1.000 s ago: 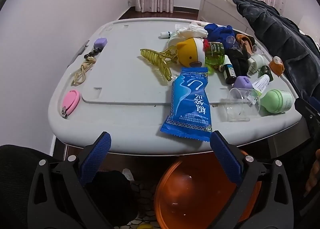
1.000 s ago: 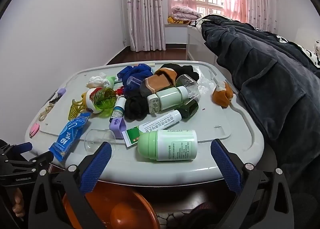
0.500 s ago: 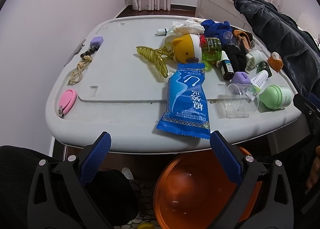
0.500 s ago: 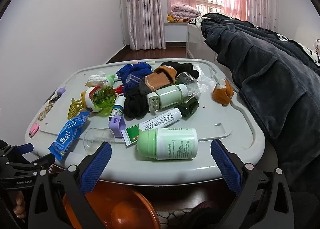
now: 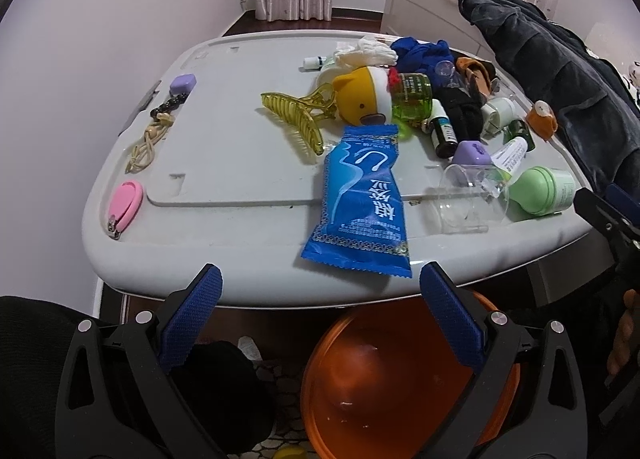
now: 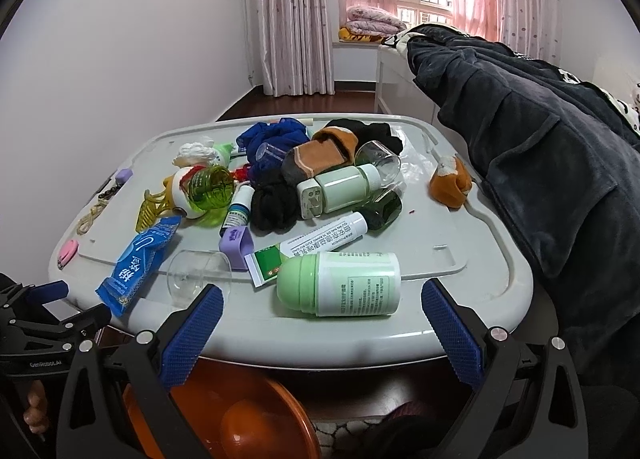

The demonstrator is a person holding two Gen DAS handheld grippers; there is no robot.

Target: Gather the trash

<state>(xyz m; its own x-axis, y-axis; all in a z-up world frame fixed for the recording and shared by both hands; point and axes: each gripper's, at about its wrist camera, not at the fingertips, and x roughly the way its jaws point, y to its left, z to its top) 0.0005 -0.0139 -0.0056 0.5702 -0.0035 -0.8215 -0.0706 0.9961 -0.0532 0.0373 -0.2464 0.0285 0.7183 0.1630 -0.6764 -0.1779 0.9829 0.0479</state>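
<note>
A blue snack wrapper [image 5: 362,199] lies at the near edge of the grey table [image 5: 224,163]; it also shows in the right wrist view [image 6: 136,263]. My left gripper [image 5: 320,291] is open and empty, just in front of and below the wrapper. My right gripper [image 6: 320,311] is open and empty, in front of a lying green-capped bottle [image 6: 340,283]. A clear plastic cup [image 5: 468,199] lies beside the wrapper. An orange basin [image 5: 400,379] sits under the table edge.
Bottles, socks, a yellow hair claw [image 5: 296,119], a bear-shaped toy [image 5: 360,99], a tube [image 6: 312,243] and a pink nail clipper [image 5: 124,207] clutter the table. A dark coat [image 6: 540,147] hangs at the right. A white wall stands on the left.
Both grippers have risen slightly and stay open. The left view has shifted so that the wrapper sits nearer the middle. No object has moved.
</note>
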